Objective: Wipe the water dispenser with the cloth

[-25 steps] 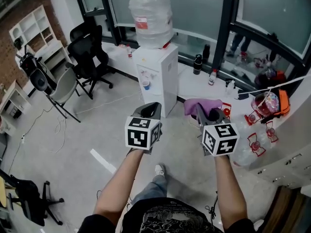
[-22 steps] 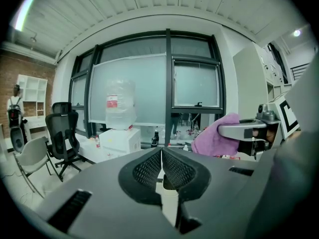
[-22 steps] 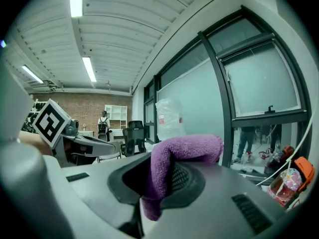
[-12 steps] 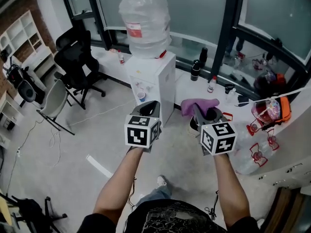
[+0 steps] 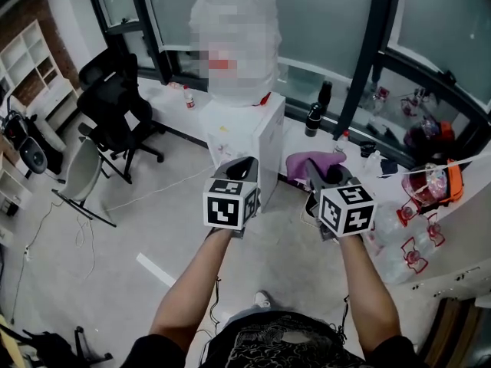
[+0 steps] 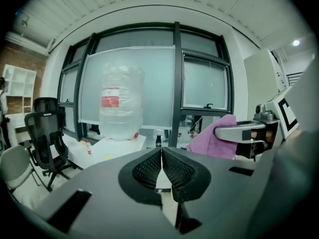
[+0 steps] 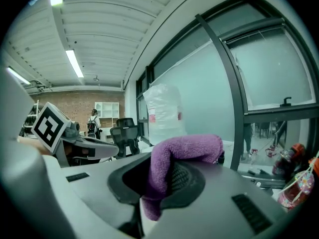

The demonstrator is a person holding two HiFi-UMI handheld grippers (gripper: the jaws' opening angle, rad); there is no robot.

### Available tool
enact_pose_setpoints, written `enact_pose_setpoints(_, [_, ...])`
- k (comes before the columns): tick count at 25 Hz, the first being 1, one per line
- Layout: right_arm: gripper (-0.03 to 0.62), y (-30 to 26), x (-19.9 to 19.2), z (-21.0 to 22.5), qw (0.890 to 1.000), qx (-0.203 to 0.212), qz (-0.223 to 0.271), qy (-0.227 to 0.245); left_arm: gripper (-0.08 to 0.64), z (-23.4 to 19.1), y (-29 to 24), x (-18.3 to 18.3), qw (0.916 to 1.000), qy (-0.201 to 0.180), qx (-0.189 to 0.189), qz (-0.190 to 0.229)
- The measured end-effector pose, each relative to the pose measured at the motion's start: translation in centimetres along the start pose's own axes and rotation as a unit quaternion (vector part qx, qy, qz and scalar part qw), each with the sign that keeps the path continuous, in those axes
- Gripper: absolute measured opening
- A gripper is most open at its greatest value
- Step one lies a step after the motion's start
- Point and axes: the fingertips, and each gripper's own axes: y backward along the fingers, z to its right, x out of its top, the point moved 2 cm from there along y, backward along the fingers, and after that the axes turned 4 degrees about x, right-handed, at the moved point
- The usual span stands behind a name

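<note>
Water dispenser (image 5: 249, 136) stood on floor (image 5: 115, 228) ahead, centre, w/ big bottle (image 5: 234, 44) on top. Window wall (image 5: 322, 21) was right behind it. Low ledge (image 5: 165, 106) ran along the window, w/ small bottles (image 5: 314, 119) on it to dispenser's right. Office chairs (image 5: 107, 102) were left of dispenser, shelf unit (image 5: 34, 56) far left. Left tool (image 5: 241, 165) & right tool (image 5: 317, 172) sat side by side in front of dispenser, clear of it. Cloth (image 5: 307, 162) was betw. right tool's jaws, draped over the tip.

Black swivel office chair (image 5: 115, 102) noted at upper left, grey folding chair (image 5: 80, 176) recorded near it, white open shelf unit (image 5: 31, 60) at far left, black cylindrical bottle (image 5: 313, 119) stood on white ledge (image 5: 295, 138).
</note>
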Motion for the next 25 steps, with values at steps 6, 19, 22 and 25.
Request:
enact_pose_setpoints(6, [0.046,-3.1,0.5,0.4,1.000,-0.001,-0.001,-0.006,0.028,-1.9,-2.3,0.4,1.0000,-0.001,-0.007,-0.003])
enact_pose_setpoints(19, [0.046,-9.1,1.6,5.9,0.999,0.030,0.014,-0.007,0.028,-3.0,-8.8,1.5,0.9997,-0.004,0.023,-0.003])
enact_pose_setpoints(22, [0.046,-10.8,1.9,8.4,0.999,0.047,0.013,-0.005,0.028,-2.6,-11.0,2.1,0.9992,-0.003,0.040,-0.005])
enact_pose_setpoints(25, [0.046,-12.7,2.1,11.0,0.998,0.069,0.011,-0.006,0.028,-2.4,-13.3,2.6,0.9979,0.001,0.064,-0.007])
